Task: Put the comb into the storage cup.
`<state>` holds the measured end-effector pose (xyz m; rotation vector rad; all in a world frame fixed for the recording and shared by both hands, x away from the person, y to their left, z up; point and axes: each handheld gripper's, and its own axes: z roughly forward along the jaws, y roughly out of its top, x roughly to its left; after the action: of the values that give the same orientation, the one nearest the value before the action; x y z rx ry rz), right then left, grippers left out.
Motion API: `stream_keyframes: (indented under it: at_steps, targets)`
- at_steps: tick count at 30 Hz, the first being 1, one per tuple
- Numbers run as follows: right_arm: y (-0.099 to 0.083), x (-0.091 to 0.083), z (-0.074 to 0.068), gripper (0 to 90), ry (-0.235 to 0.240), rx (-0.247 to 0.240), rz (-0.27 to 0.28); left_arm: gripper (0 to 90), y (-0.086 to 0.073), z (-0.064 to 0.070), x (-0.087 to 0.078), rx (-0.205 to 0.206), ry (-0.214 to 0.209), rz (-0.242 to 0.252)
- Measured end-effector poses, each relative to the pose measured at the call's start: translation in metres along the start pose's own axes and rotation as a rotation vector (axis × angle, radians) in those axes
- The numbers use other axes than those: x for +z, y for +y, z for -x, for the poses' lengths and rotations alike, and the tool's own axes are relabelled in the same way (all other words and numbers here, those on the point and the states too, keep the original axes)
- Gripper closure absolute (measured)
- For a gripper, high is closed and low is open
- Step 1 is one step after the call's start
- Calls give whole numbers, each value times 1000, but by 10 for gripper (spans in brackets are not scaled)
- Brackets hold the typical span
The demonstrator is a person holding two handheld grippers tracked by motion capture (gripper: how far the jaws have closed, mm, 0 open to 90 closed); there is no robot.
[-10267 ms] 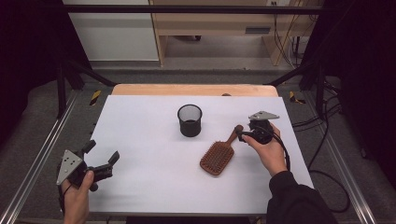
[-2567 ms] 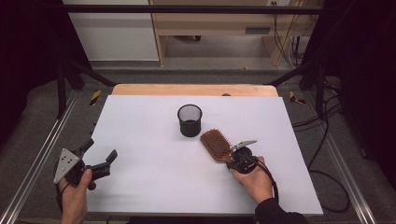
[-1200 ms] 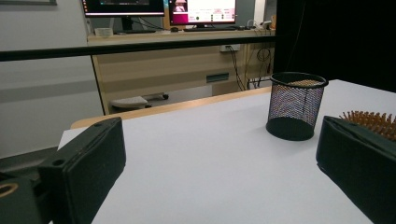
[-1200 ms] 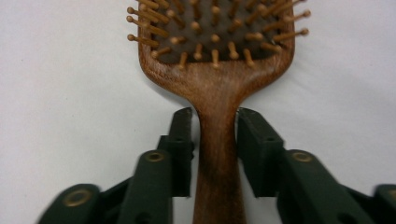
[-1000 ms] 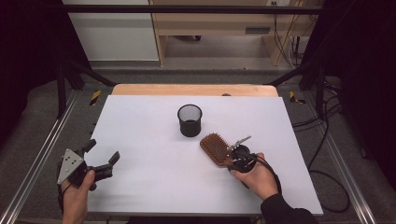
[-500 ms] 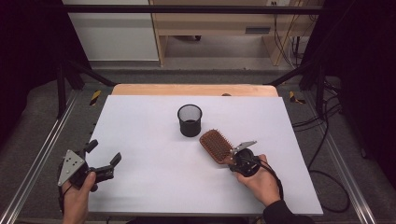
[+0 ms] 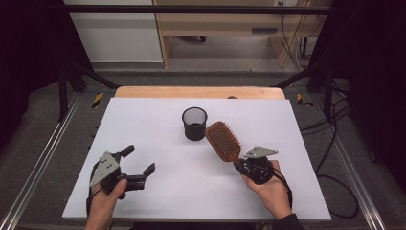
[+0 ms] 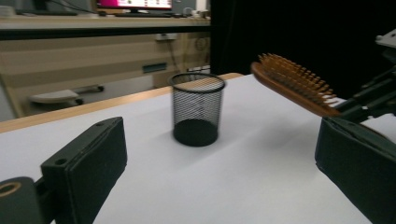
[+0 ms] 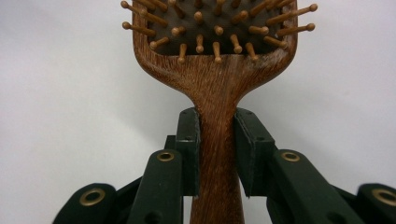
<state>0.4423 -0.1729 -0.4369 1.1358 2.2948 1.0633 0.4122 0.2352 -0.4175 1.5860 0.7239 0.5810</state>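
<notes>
My left claw [image 7: 135, 163] sits low at the near left of the table [image 7: 143, 120], jaws spread wide with nothing between them, well apart from everything else. In the left gripper view those jaws frame the cup [image 8: 196, 108] standing upright in the middle of the table, its rim open.

Further right, the hairbrush [image 7: 223, 140] is lifted off the table, bristles up, its head tilted toward the cup and just beside it. My right claw [image 9: 217, 154] is clamped on the wooden handle just below the head, one pad on each side; in the high view the same claw [image 7: 242, 165] sits at the near right in my hand.

I judge that I am mid-carry, bringing the brush over to the cup. The next move calls for turning the brush more upright, bringing its lower end over the rim and lowering it in gently, since the light cup could tip if nudged.
</notes>
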Motion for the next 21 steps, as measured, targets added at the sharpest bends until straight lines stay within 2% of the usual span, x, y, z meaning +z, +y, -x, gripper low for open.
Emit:
stream_keyframes:
  at_steps: [5,7,10,12,15,18,20,21]
  targets:
    - [12,-12,-4,731,13,-12,122,33,26,19,36,-47,-92,-1]
    - [16,-14,-7,731,18,-13,153,33,40,29,52,-47,-127,-13]
    - [21,-14,-12,731,27,-14,191,13,57,39,72,-26,-125,-27]
    - [24,-14,-16,731,31,-29,219,12,63,42,81,-31,-137,-32]
    - [31,-14,-21,731,34,-50,256,12,69,44,95,-90,-161,-32]
    - [36,-14,-27,731,44,-58,298,15,76,44,103,-143,-174,-10]
    - [36,-13,-31,731,53,-48,325,19,79,44,107,-182,-210,6]
    - [36,-13,-33,731,58,-48,333,20,80,44,110,-189,-223,-4]
